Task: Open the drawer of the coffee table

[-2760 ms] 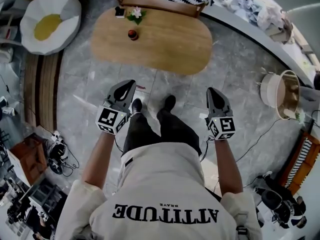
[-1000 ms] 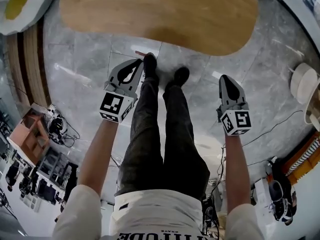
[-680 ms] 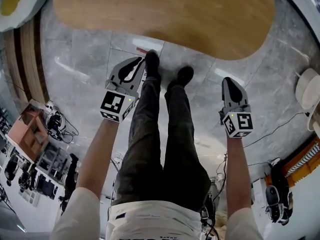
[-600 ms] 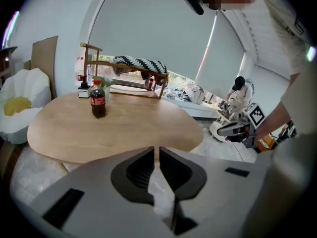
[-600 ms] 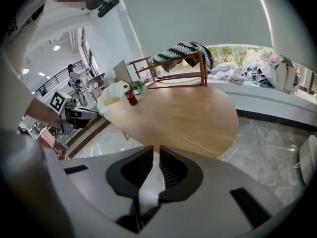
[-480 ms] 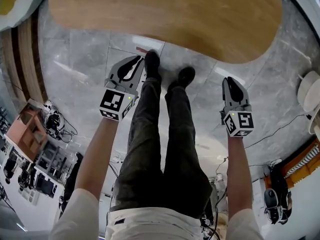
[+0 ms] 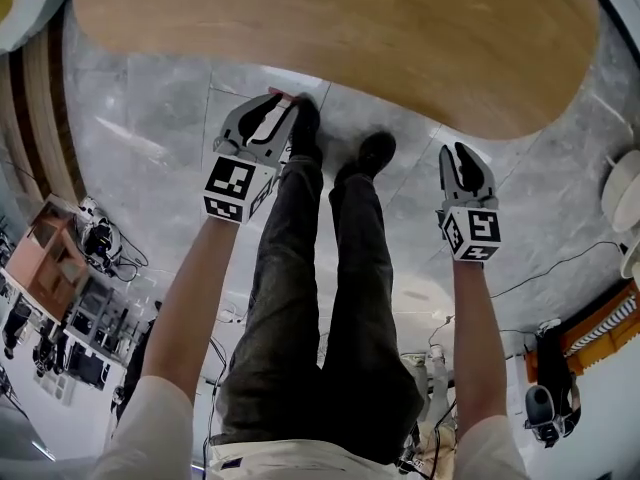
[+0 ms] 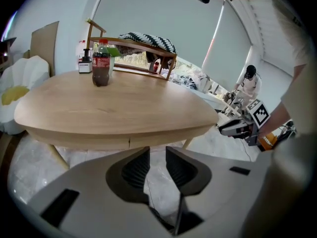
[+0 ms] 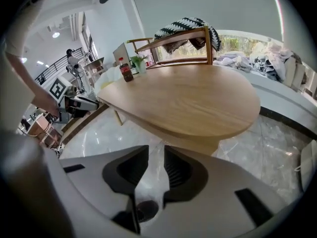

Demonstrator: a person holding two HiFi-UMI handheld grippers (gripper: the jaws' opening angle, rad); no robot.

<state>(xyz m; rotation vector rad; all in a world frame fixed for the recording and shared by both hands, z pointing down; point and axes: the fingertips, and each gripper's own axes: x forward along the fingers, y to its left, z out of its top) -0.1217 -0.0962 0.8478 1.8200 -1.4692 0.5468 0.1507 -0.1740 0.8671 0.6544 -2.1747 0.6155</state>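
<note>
Both arms held out straight, hands low. Left gripper (image 7: pixel 281 100) and right gripper (image 7: pixel 458 155) pointed slanting down at near edge of coffee table (image 7: pixel 340 38). Jaws of both set a little apart, just been opening; only floor (image 7: pixel 150 138) seen between them. Table close ahead of both claws, not touched. Drawer not clearly made out; thin seam (image 8: pixel 130 142) seen in table side. Two shoes (image 7: pixel 305 128) placed between two grippers, by table edge. One bottle (image 8: pixel 100 63) stood on table top, one chair (image 8: pixel 148 43) behind it.

Dark trousers (image 7: pixel 320 298), black shoes (image 7: pixel 375 154), white shirt (image 7: pixel 150 430)
</note>
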